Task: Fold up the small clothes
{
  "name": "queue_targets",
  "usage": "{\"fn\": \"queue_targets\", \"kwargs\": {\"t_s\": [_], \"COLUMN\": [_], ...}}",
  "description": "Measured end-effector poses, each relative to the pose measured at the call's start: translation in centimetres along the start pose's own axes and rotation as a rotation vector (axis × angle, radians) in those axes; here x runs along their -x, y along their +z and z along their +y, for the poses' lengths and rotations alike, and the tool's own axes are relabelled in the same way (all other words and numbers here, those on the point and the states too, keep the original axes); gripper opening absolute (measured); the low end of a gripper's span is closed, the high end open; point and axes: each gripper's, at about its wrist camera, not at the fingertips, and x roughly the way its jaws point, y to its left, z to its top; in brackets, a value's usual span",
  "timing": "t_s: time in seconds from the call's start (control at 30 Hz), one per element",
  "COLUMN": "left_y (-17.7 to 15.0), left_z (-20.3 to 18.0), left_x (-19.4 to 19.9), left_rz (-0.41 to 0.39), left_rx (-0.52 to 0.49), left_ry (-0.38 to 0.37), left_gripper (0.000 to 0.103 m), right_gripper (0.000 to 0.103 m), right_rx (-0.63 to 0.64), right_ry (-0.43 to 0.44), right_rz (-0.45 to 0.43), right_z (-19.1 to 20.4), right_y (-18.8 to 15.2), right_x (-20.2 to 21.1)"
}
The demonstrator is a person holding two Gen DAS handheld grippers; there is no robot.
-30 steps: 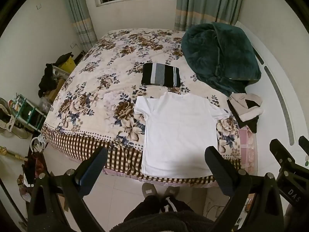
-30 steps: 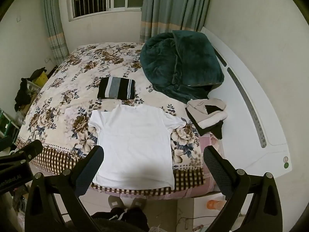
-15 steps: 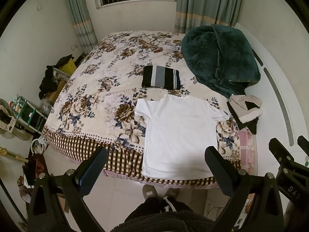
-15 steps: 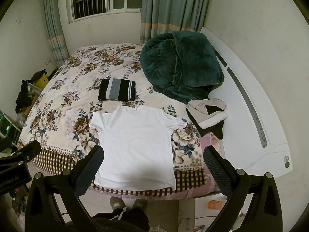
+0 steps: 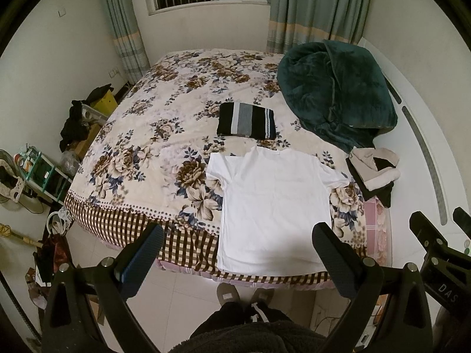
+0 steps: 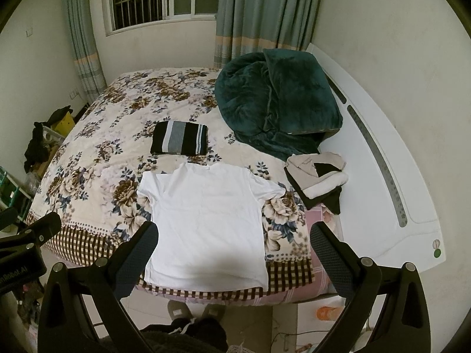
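Note:
A white T-shirt (image 5: 273,203) lies flat and spread out on the near edge of the flowered bed (image 5: 141,158), collar away from me; it also shows in the right wrist view (image 6: 206,223). A folded black-and-grey striped garment (image 5: 246,121) lies behind it, also in the right wrist view (image 6: 179,138). My left gripper (image 5: 238,253) is open and empty, held high above the floor in front of the bed. My right gripper (image 6: 234,253) is open and empty, likewise well above the shirt's hem.
A dark green blanket (image 5: 335,94) is heaped at the back right of the bed. A small pile of beige and black clothes (image 5: 375,173) lies at the right edge. The white headboard (image 6: 382,158) runs along the right. Clutter and a shelf (image 5: 38,170) stand left.
Both grippers have drawn back and risen slightly, so the bed and shirt sit a little farther away. Nothing on the bed has moved.

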Motion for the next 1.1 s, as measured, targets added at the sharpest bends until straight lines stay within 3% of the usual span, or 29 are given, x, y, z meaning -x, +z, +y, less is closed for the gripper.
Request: {"fn": "queue_targets", "kwargs": {"t_s": [0.7, 0.87, 0.9, 1.1], "left_y": [0.4, 0.4, 0.4, 1.1], "left_z": [-0.1, -0.1, -0.1, 0.1], "left_x": [0.4, 0.4, 0.4, 0.4], "left_rz": [-0.009, -0.01, -0.01, -0.007], "left_rx": [0.003, 0.003, 0.004, 0.004], "left_ry": [-0.004, -0.005, -0.005, -0.005], "left_gripper": [0.103, 0.103, 0.103, 0.103], "right_gripper": [0.103, 0.103, 0.103, 0.103], "right_rx": [0.0, -0.001, -0.001, 0.0], "right_ry": [-0.001, -0.001, 0.0, 0.0], "right_rz": [-0.007, -0.009, -0.009, -0.008], "right_z": [0.2, 0.7, 1.3, 1.7], "right_y": [0.6, 2.4, 4.5, 5.0], "right_x": [-0.2, 0.1, 0.6, 0.4]}}
